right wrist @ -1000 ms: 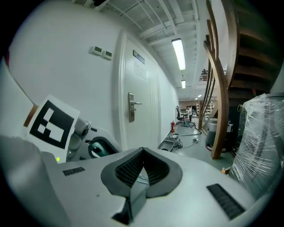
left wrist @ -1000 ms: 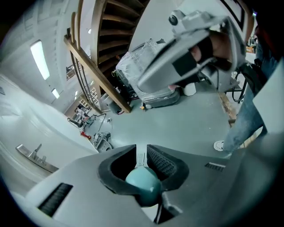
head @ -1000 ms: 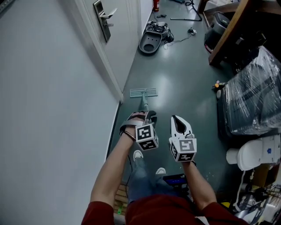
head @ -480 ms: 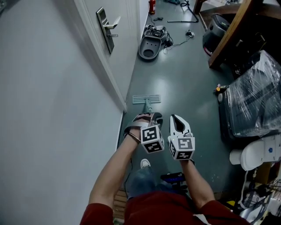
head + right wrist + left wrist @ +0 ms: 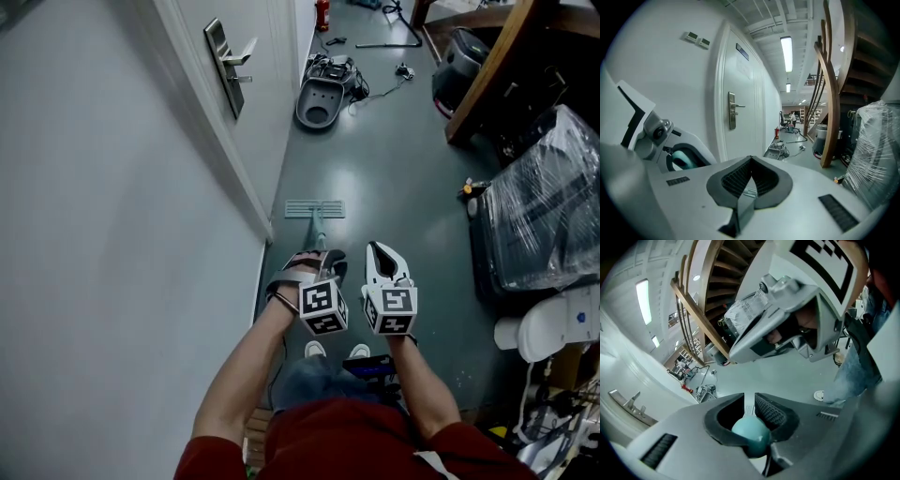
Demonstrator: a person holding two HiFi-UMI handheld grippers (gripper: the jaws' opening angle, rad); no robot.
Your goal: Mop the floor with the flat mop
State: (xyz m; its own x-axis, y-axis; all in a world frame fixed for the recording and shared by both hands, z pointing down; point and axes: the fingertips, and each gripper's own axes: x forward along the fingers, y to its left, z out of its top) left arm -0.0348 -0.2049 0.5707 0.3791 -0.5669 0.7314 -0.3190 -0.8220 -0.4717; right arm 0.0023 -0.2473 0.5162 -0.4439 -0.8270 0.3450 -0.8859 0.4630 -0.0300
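The flat mop's pale green head [image 5: 314, 208] lies flat on the dark green floor [image 5: 394, 187], close to the door frame. Its teal handle [image 5: 317, 230] runs back to my left gripper [image 5: 323, 255], which is shut on it. In the left gripper view the rounded handle end [image 5: 750, 433] sits clamped between the dark pads, and the left gripper [image 5: 749, 404] points along the floor. My right gripper [image 5: 379, 251] hovers just right of the left one, shut with nothing in it. In the right gripper view the right gripper [image 5: 750, 161] has its pads pressed together.
A white door with a metal lever [image 5: 230, 56] lines the left side. A grey shell-shaped device with cables [image 5: 323, 94] lies ahead. A plastic-wrapped load [image 5: 544, 216], a white appliance [image 5: 553, 323] and a wooden stair beam [image 5: 487, 66] stand at the right. A small orange item [image 5: 466, 190] sits on the floor.
The person has stepped forward; both shoes now show under the grippers. The mop head lies slightly farther from the door frame. Both grippers keep their hold and spacing.
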